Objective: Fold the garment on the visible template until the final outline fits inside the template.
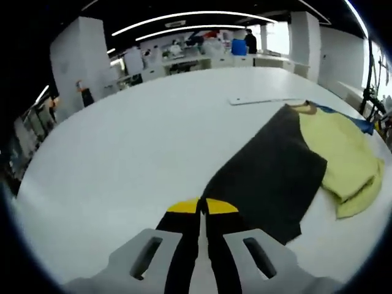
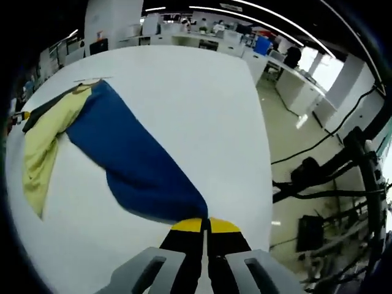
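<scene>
The garment lies on a white table, made of a dark charcoal panel point(image 1: 269, 177), a pale yellow part point(image 1: 343, 153) and a blue panel point(image 2: 131, 156). In the left gripper view my left gripper point(image 1: 202, 208) is shut on the near corner of the charcoal panel, which stretches away to the upper right. In the right gripper view my right gripper point(image 2: 205, 225) is shut on the blue panel's near corner. The yellow part point(image 2: 46, 138) lies bunched at the far left there. A thin flat white template board point(image 1: 266, 99) lies beyond the garment.
The white table point(image 1: 135, 153) is wide and bare to the left of the garment. Its right edge point(image 2: 264, 147) drops to a floor with cables and stands point(image 2: 331, 190). Desks, pillars and a person point(image 1: 251, 41) are far behind.
</scene>
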